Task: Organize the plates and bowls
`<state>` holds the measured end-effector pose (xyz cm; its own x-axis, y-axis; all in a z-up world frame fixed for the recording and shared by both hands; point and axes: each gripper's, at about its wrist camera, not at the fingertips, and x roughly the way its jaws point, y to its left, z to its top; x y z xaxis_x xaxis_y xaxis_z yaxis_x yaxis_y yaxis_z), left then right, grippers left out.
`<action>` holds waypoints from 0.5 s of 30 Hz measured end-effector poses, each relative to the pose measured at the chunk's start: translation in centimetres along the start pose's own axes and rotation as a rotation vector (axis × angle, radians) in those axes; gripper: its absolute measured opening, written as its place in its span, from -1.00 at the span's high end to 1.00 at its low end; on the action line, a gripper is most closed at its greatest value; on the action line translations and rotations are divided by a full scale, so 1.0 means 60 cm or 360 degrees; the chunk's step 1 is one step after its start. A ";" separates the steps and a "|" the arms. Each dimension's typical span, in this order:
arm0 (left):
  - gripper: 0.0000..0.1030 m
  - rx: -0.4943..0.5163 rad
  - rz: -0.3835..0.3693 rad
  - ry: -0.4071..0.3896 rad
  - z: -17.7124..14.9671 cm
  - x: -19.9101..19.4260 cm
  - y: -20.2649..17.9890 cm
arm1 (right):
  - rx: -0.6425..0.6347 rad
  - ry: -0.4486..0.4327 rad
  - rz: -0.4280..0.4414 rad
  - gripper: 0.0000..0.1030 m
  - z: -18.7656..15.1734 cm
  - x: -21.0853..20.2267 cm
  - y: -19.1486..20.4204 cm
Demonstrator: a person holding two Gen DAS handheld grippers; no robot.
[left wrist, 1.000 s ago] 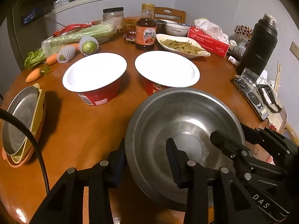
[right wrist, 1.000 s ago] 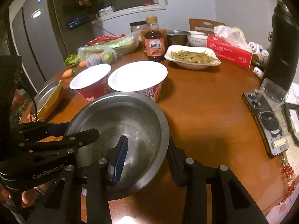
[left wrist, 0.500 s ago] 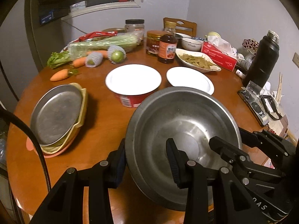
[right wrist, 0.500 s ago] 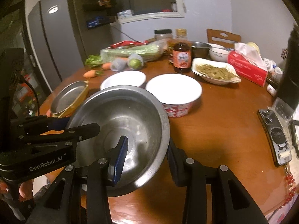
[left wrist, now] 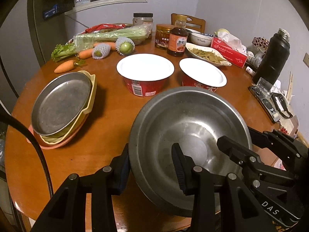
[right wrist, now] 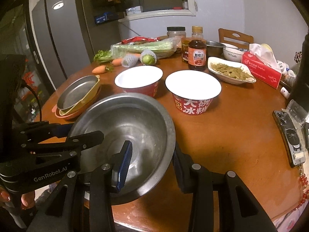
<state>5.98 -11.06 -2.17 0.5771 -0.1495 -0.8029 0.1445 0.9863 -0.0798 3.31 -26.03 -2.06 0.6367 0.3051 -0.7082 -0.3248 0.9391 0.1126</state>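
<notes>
A large steel bowl [left wrist: 189, 119] hangs over the near edge of the round wooden table [left wrist: 108, 119], held from both sides. My left gripper [left wrist: 150, 168] is shut on its near-left rim, one finger inside and one outside. My right gripper [right wrist: 152, 166] is shut on the opposite rim of the same steel bowl [right wrist: 131, 119]. To the left lies a stack of plates [left wrist: 59, 104]: a metal plate on a yellow dish on a pink one. Two red paper bowls with white lids [left wrist: 144, 69] [left wrist: 202, 73] stand behind the steel bowl.
At the back are a dish of green vegetables [left wrist: 206, 54], a sauce bottle [left wrist: 177, 40], jars, a red tissue box [left wrist: 227, 51], celery and carrots [left wrist: 108, 36]. A black thermos [left wrist: 274, 56] and a flat black device [left wrist: 268, 102] sit at the right edge.
Both grippers drew back from the table's middle with the steel bowl between them. The paper bowls now look farther off and the plate stack has come fully into view at the left.
</notes>
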 end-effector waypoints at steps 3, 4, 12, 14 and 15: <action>0.20 0.0005 0.0001 0.0009 -0.003 0.004 0.001 | 0.0004 0.0001 -0.0017 0.17 -0.003 0.003 0.000; 0.20 0.0003 0.0002 0.0010 -0.003 0.005 0.002 | 0.0011 0.0005 -0.0013 0.17 -0.004 0.004 0.000; 0.20 0.0008 -0.0010 0.0017 -0.005 0.013 0.002 | 0.0008 0.0018 -0.0022 0.16 -0.009 0.012 0.002; 0.20 0.0011 -0.0016 0.0024 -0.006 0.016 0.003 | 0.0021 0.0013 -0.0019 0.16 -0.009 0.013 0.000; 0.20 0.0016 -0.0014 0.0027 -0.006 0.018 0.002 | 0.0028 0.0008 -0.0018 0.16 -0.009 0.013 -0.001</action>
<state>6.31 -11.07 -3.27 0.5620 -0.1570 -0.8121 0.1577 0.9841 -0.0811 3.46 -25.92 -3.01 0.6367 0.2939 -0.7129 -0.3051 0.9451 0.1171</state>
